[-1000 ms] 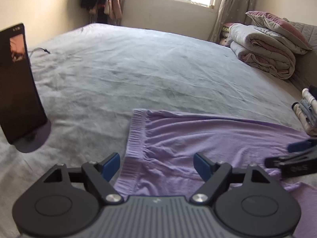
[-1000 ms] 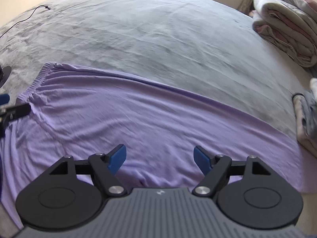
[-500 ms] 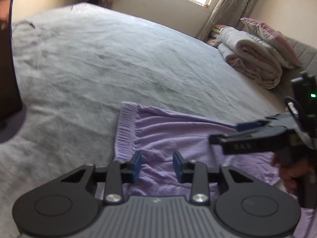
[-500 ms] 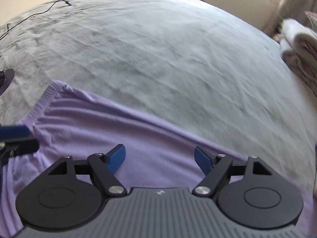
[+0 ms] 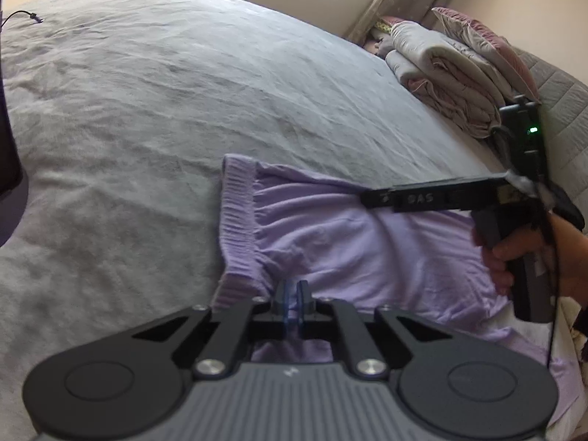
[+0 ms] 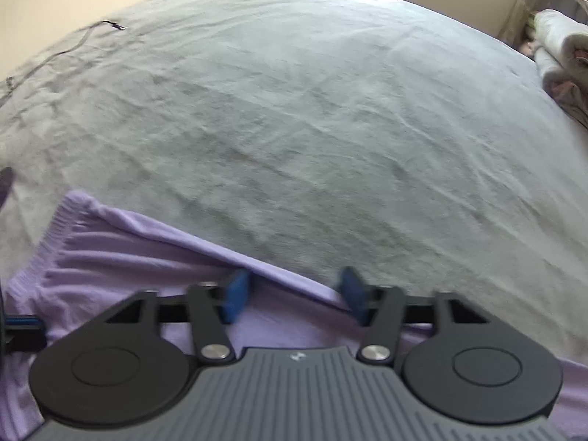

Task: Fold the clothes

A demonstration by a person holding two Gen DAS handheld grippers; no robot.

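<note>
Two hand-held grippers work on one lilac garment lying flat on the grey bed near its front edge, ribbed waistband to the left. At that waistband end, the left hand-held gripper has its blue pads pinched together on the fabric just right of the ribbing. Further right, the right hand-held gripper is closing over the garment's far edge, a fold of cloth between its pads but not yet pressed, with folded bedding stacked at the bed's far right.
</note>
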